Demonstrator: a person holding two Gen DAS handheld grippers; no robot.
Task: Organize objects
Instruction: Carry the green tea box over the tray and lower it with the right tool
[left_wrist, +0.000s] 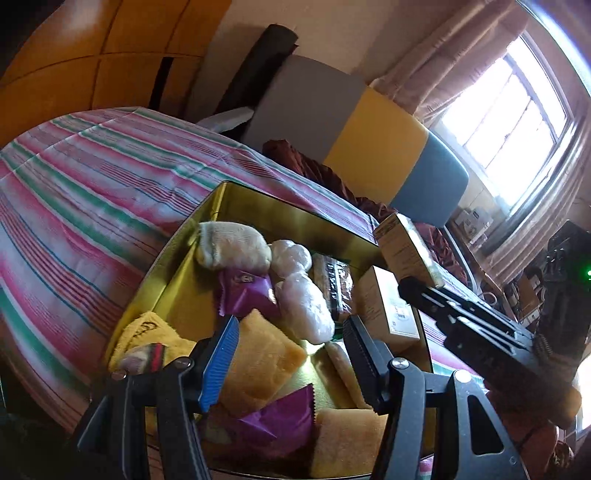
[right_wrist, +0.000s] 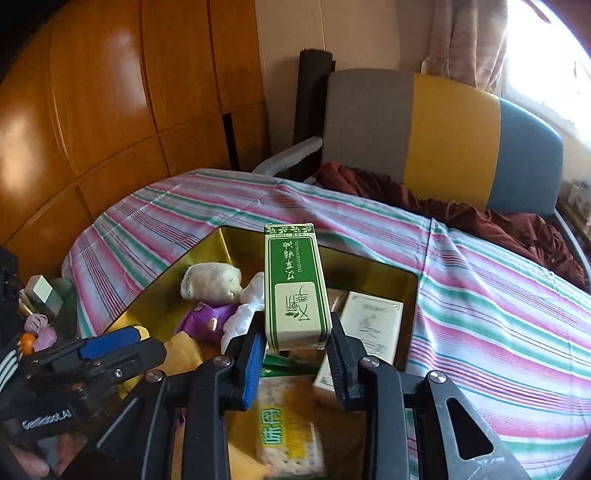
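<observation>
The right tongs (right_wrist: 295, 363) are clamped on a green and white carton (right_wrist: 295, 291) of essential oil, gripping its lower end so the carton sticks out ahead of them over the gold tin (right_wrist: 369, 266). The tin stands open on the striped cloth (right_wrist: 498, 314) that covers the desk.

Inside the tin, toward its far left corner, lies a rolled white sock (right_wrist: 212, 282). Next to the sock is a purple wrapper (right_wrist: 207, 319) and a white plastic bundle (left_wrist: 303, 306). A white leaflet box (right_wrist: 371, 321) sits against the tin's right side. At the tin's near end is a pack of crackers (right_wrist: 288, 432) with a yellow and green label, along with yellow sponge-like pieces (left_wrist: 258, 365).

The left tongs (left_wrist: 288, 362) hang over the near end of the tin with their jaws apart and nothing between them; the wrapper and sponge-like pieces lie beneath. In the left wrist view the right tongs (left_wrist: 439, 284) reach in from the right with the carton (left_wrist: 406, 251) above the tin's far right corner.

Beyond the tin, a chair (right_wrist: 443, 140) in grey, yellow and blue stands behind the desk, with a dark red cloth (right_wrist: 424, 199) heaped on its seat.
</observation>
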